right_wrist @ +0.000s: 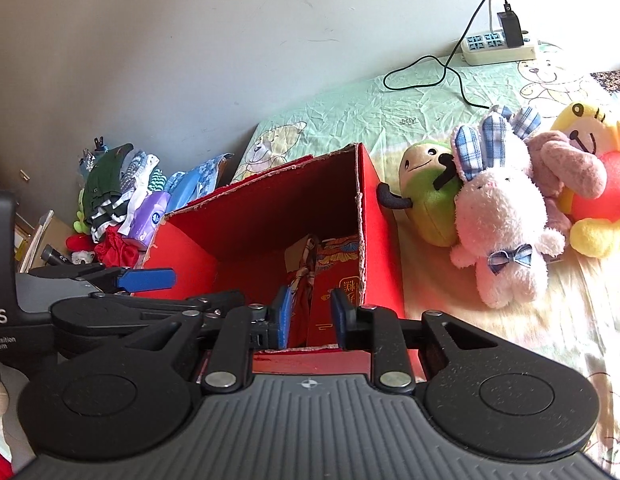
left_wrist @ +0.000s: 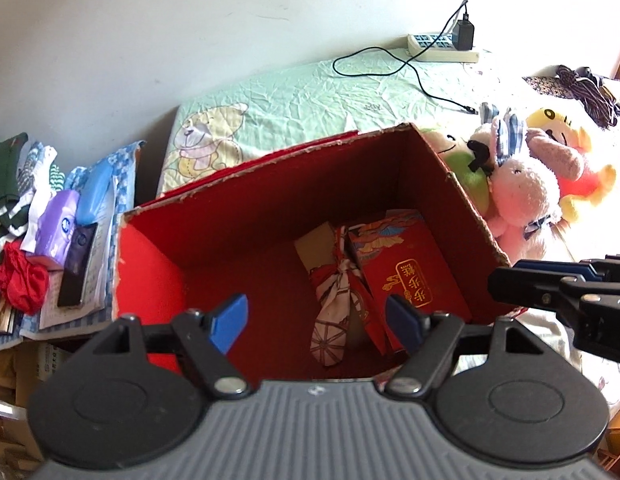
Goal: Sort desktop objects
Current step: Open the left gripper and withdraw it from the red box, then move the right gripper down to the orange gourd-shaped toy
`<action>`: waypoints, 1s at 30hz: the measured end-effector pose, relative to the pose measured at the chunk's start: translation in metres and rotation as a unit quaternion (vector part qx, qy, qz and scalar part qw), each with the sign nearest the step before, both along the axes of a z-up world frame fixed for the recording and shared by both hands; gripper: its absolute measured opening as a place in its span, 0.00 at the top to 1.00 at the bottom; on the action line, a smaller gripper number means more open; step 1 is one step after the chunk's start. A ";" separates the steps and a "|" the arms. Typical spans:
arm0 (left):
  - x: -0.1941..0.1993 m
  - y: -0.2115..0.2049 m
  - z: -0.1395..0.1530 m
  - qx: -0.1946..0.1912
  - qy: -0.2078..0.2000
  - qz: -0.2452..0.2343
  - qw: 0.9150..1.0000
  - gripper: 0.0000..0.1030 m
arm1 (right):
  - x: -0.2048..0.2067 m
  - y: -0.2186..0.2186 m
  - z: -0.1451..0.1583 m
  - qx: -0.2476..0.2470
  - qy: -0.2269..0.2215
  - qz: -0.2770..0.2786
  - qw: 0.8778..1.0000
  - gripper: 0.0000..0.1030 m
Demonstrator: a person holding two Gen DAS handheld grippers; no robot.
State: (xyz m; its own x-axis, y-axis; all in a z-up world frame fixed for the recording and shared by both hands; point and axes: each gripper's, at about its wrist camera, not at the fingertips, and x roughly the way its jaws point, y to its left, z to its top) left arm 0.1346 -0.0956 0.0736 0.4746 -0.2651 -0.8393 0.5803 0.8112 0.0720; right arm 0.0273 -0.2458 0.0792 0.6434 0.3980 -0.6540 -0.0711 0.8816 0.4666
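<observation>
One red cardboard box (left_wrist: 214, 216) stands open on the bed in front of me, and inside it lie two things side by side, touching: a packet tied with a patterned cloth (left_wrist: 337, 292) and a red gift box with gold lettering (left_wrist: 405, 276), which sits against the box's right wall. Just outside that right wall I count three plush toys huddled together: a green one (right_wrist: 429, 200) nearest the box, a pink rabbit with checked ears (right_wrist: 505, 216) leaning on it, and a yellow-and-red one (right_wrist: 593, 184) at the far side. One white power strip (right_wrist: 497, 46) with a black charger (right_wrist: 509, 28) plugged in lies by the wall. To the left of the box a heap of folded clothes and a purple tissue pack (left_wrist: 58, 220) rests on a side surface. My left gripper (left_wrist: 313, 322) hangs above the box with its blue fingers spread wide, holding nothing. My right gripper (right_wrist: 310, 314) hovers at the box's near rim, fingers only partly apart and empty.
</observation>
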 end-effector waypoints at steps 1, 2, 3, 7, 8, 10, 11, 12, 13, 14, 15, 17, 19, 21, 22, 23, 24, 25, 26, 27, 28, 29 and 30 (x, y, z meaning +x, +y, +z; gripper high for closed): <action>-0.002 0.006 0.002 -0.003 0.001 0.007 1.000 0.24 | -0.002 -0.001 -0.001 0.001 0.001 0.004 1.000 0.76; -0.005 0.011 0.004 -0.008 0.003 0.013 1.000 0.24 | -0.004 -0.001 -0.003 0.003 0.002 0.008 1.000 0.76; -0.006 0.018 0.005 -0.013 0.006 0.020 1.000 0.24 | -0.006 -0.001 -0.005 0.006 0.004 0.012 1.000 0.76; -0.017 0.051 0.012 -0.039 0.010 0.049 0.998 0.24 | -0.015 0.002 -0.011 0.021 0.009 0.031 0.999 0.76; -0.020 0.059 0.013 -0.053 0.012 0.016 0.998 0.24 | -0.017 0.004 -0.013 0.024 0.011 0.037 0.999 0.76; -0.025 0.076 0.012 -0.066 0.017 0.032 0.997 0.24 | -0.019 0.007 -0.019 0.030 0.020 0.050 0.998 0.76; -0.028 0.084 0.010 -0.071 0.017 0.040 0.997 0.24 | -0.020 0.010 -0.022 0.033 0.025 0.055 0.998 0.76; -0.031 0.091 0.008 -0.074 0.016 0.049 0.996 0.24 | -0.021 0.012 -0.025 0.036 0.031 0.061 0.997 0.76; -0.034 0.098 0.006 -0.078 0.017 0.057 0.995 0.24 | -0.023 0.014 -0.030 0.038 0.039 0.067 0.996 0.76; -0.037 0.106 0.002 -0.084 0.025 0.066 0.994 0.24 | -0.023 0.016 -0.034 0.041 0.046 0.072 0.995 0.76; -0.040 0.113 -0.003 -0.092 0.036 0.072 0.992 0.24 | -0.023 0.019 -0.038 0.047 0.055 0.080 0.994 0.76; -0.049 0.125 -0.010 -0.111 0.060 0.075 0.989 0.24 | -0.025 0.023 -0.045 0.057 0.070 0.091 0.992 0.76; -0.063 0.129 -0.021 -0.125 0.076 0.070 0.987 0.24 | -0.025 0.028 -0.053 0.066 0.084 0.103 0.989 0.75; -0.076 0.127 -0.029 -0.131 0.087 0.059 0.986 0.24 | -0.024 0.031 -0.060 0.080 0.102 0.110 0.985 0.75; -0.083 0.124 -0.035 -0.132 0.091 0.051 0.986 0.25 | -0.024 0.032 -0.064 0.087 0.110 0.112 0.984 0.75; -0.089 0.120 -0.040 -0.133 0.093 0.045 0.986 0.25 | -0.024 0.032 -0.067 0.094 0.117 0.112 0.982 0.75; -0.095 0.116 -0.044 -0.135 0.094 0.038 0.986 0.25 | -0.023 0.032 -0.070 0.103 0.124 0.113 0.981 0.75; -0.100 0.111 -0.048 -0.135 0.094 0.030 0.986 0.26 | -0.023 0.032 -0.073 0.110 0.129 0.113 0.979 0.75; -0.106 0.106 -0.053 -0.130 0.089 0.022 0.987 0.28 | -0.023 0.032 -0.075 0.116 0.134 0.113 0.978 0.74; -0.109 0.101 -0.056 -0.125 0.085 0.018 0.988 0.28 | -0.022 0.031 -0.076 0.125 0.138 0.114 0.976 0.71; -0.111 0.097 -0.060 -0.122 0.080 0.016 0.989 0.28 | -0.022 0.030 -0.078 0.133 0.142 0.115 0.974 0.70; -0.112 0.093 -0.063 -0.119 0.077 0.015 0.990 0.28 | -0.022 0.029 -0.079 0.141 0.145 0.116 0.972 0.70; -0.110 0.090 -0.067 -0.117 0.079 0.015 0.990 0.28 | -0.022 0.028 -0.080 0.149 0.148 0.118 0.971 0.70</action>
State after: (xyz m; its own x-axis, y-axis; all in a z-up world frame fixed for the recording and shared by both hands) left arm 0.0241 -0.0059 0.0069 0.3526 -0.4479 -0.8216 0.5442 0.8124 -0.2093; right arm 0.0050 -0.2174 -0.0007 0.3132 0.7104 -0.6303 -0.0780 0.6807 0.7284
